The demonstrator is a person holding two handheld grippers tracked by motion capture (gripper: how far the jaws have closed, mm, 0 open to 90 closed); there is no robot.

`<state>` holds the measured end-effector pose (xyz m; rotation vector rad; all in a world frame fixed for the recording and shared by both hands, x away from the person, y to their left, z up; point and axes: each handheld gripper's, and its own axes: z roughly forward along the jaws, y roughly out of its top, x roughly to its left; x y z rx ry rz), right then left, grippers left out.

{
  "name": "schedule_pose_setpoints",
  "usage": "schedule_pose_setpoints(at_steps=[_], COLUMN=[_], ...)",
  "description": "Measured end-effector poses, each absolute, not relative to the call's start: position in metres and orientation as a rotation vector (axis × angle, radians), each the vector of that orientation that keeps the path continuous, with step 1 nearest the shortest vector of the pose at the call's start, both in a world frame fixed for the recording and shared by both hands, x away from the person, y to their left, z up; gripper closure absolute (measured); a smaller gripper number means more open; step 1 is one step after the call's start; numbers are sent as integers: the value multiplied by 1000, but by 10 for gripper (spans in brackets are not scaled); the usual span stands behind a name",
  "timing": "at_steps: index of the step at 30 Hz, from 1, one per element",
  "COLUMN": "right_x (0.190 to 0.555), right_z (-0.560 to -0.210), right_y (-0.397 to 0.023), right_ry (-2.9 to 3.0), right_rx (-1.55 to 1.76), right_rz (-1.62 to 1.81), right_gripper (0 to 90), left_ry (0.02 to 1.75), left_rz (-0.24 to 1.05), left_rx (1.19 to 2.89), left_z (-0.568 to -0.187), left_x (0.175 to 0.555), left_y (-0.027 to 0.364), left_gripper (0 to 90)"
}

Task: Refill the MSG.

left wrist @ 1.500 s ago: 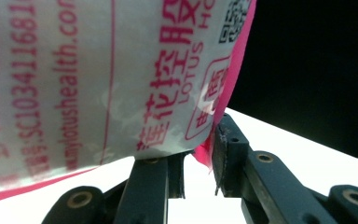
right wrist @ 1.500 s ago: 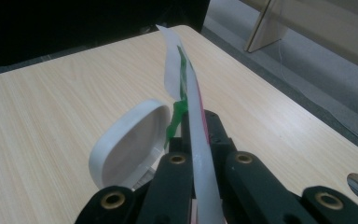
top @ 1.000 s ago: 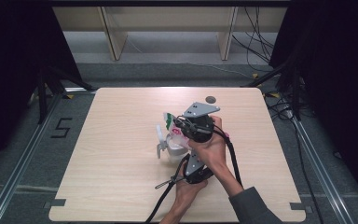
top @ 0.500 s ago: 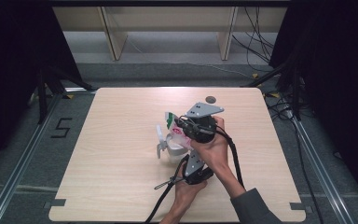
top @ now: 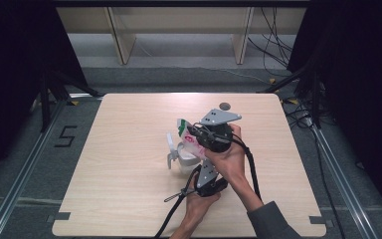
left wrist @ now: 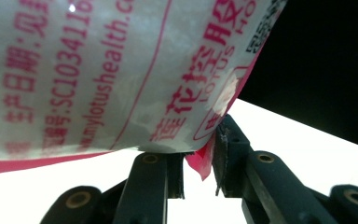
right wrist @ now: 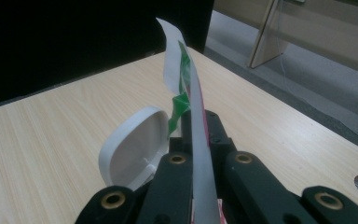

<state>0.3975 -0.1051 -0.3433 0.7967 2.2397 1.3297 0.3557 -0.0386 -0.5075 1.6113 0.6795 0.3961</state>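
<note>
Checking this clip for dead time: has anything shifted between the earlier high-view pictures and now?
Nothing visibly changed. The right claw stays clamped on the edge of the printed bag, the left claw still has the bag's lower corner between its jaws, and the white container with its open lid sits in the same spot on the table.

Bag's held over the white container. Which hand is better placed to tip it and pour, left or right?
Right, probably. The right tool is shut flat on the upper edge of the seasoning bag, above the white container with its lid open. The left tool pinches a bottom corner and could lift it.
</note>
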Motion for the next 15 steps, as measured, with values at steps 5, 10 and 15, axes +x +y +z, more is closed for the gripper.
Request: schedule_pose_setpoints(at_steps=[5, 10, 15], right_x=[397, 400, 404], right_z=[-342, -344, -344], right_y=[-105, -102, -94], right_ry=[2225, 2237, 2274], right_rx=[774, 776, 756], right_rz=[1337, 1310, 1241], right_gripper=[900, 900, 900], left_ry=[681, 691, 693], left_rz=[393, 386, 377], left_rx=[1604, 1601, 1586], left_z=[-506, -506, -504], left_x=[355, 357, 356], left_y=[-38, -40, -42], left_gripper=[753, 752, 754])
